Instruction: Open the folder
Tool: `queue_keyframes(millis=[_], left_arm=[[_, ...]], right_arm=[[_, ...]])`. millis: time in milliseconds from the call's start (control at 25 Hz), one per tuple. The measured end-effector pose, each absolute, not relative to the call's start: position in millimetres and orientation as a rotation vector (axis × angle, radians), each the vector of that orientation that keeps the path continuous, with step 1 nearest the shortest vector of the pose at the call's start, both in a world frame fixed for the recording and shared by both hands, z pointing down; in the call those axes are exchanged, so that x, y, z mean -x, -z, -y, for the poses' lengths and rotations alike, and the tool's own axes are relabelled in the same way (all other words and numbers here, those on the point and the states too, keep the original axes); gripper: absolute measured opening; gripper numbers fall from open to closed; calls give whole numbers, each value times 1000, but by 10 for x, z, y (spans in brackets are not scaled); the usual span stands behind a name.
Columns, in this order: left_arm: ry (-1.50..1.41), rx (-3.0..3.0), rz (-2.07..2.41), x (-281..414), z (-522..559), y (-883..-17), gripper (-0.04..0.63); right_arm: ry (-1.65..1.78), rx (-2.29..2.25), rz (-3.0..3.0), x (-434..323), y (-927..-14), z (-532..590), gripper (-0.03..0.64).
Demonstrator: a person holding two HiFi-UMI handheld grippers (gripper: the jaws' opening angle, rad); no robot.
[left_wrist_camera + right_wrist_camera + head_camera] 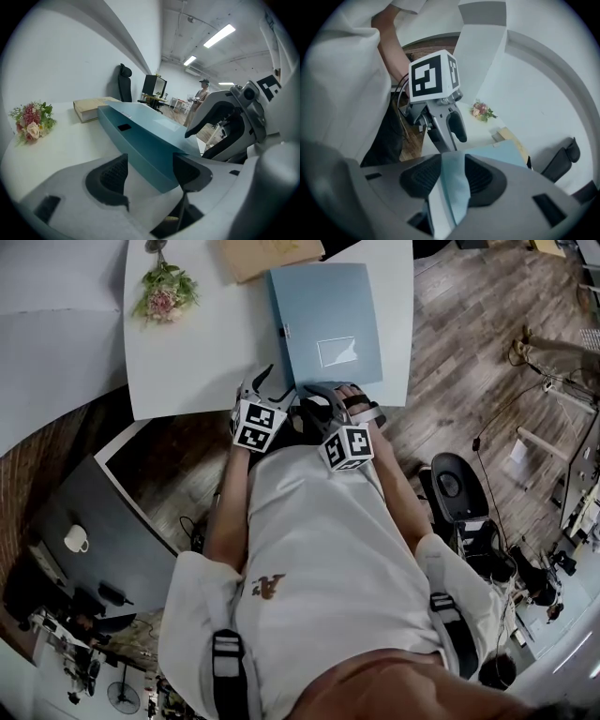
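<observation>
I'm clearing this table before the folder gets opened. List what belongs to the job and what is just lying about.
For the job:
- blue folder
- right gripper, with the folder's edge between its jaws
- left gripper, jaws apart at the folder's corner

Lying about:
- flower bunch
- tan book
- white table under them all

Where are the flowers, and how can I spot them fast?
Start at the white table. Near its far left corner, away from the blue folder and the tan book, lies a little bunch of flowers. It is the only pink and green thing there.
</observation>
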State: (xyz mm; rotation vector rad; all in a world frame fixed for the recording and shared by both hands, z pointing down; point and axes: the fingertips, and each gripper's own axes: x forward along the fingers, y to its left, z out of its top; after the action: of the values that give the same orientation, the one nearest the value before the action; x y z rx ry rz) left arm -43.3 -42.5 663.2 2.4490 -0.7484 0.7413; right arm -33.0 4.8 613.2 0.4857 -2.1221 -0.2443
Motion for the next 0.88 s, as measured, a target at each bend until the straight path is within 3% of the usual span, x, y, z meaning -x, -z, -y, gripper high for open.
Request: queue_keyframes(millis=[200,440,880], left_arm=[[-719,-2455,747,411,459,-6557,308],[-722,-2462,751,372,475,-6541,308],[-780,-2432,812,437,581,-6683,293]], right_arm=[[338,-497,2060,323,-6208,2,201],[305,-547,2090,348,-6134,7,55],[221,-624,2141,298,-6011,52,29]])
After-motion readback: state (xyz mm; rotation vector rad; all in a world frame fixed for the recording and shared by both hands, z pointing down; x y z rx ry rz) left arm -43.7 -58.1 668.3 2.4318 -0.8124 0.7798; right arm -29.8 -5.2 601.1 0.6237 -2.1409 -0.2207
